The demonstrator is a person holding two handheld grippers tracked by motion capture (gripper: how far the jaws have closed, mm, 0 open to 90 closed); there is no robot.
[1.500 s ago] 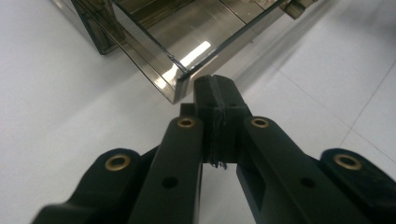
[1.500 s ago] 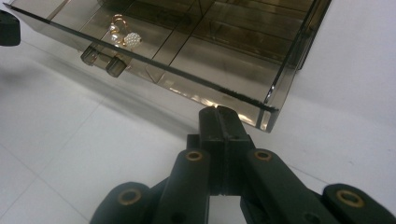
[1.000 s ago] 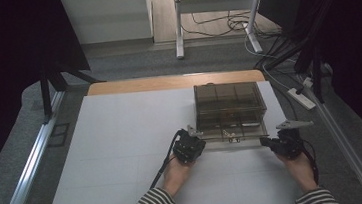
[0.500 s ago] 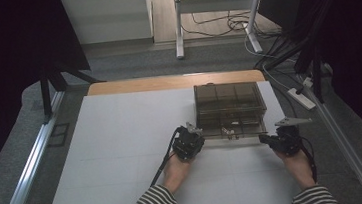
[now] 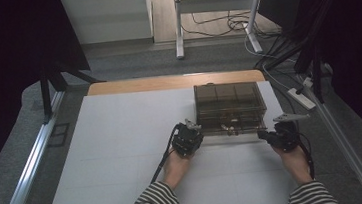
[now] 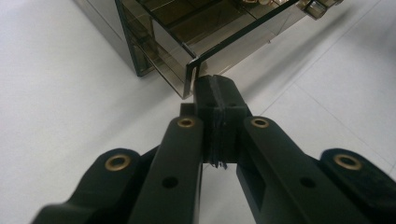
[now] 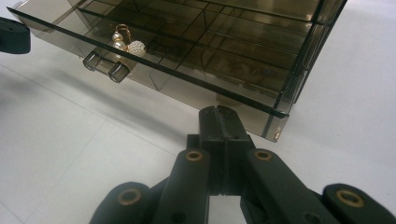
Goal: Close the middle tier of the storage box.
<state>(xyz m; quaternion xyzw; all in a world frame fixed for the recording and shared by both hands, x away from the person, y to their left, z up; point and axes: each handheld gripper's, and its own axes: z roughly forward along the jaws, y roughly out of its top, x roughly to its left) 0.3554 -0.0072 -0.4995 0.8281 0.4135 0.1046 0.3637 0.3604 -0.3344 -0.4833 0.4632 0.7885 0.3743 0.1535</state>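
Barely anything's changed since a second ago: both hands sit at the same spots. One smoky see-through plastic drawer box (image 5: pixel 228 106) sits right of centre on the white tabletop (image 5: pixel 123 152), bottom drawer (image 7: pixel 154 56) pulled out, pearly gold jewelry (image 7: pixel 127 43) inside, two stubby knobs (image 7: pixel 106 66). Left gripper (image 5: pixel 192 131) and right gripper (image 5: pixel 267 135) are both pinched closed, empty, at the drawer's front corners.

The left hand-held gripper (image 6: pixel 219 93) points along the white table (image 6: pixel 60 102), its black jaws pressed together with nothing between them. Their tips sit just before the near corner of the smoked transparent drawer (image 6: pixel 205 42), which projects from its box (image 6: pixel 116 32).
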